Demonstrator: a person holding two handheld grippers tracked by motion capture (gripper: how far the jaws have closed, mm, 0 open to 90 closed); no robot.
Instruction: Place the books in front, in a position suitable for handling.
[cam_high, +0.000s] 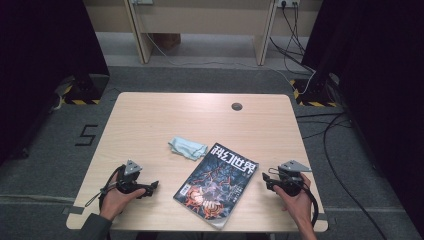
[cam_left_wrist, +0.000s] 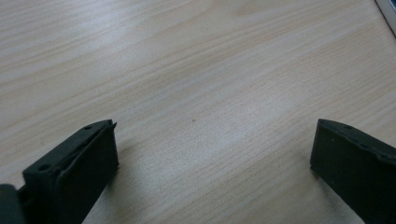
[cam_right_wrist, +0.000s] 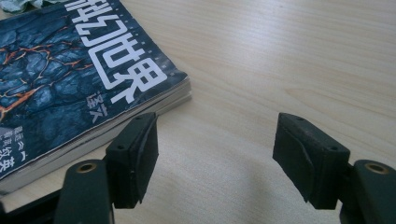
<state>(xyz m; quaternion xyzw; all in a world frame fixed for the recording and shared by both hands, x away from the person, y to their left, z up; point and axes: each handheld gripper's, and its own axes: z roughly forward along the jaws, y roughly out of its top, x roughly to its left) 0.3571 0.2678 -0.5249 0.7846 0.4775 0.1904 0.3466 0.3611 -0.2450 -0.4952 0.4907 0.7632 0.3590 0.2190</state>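
A magazine with a dark blue and orange cover and large white characters lies at an angle on the near middle of the wooden table. A crumpled pale blue cloth sits just behind it. My left gripper rests low at the near left, open, pointing right toward the magazine; in the left gripper view bare wood lies between its jaws. My right gripper is at the near right, open, pointing left. In the right gripper view its left jaw stands beside the magazine corner, with nothing between the jaws.
A small round grommet is set into the far side of the table. Behind the table are a wooden bench frame and cables on the grey floor. Dark curtains hang on both sides.
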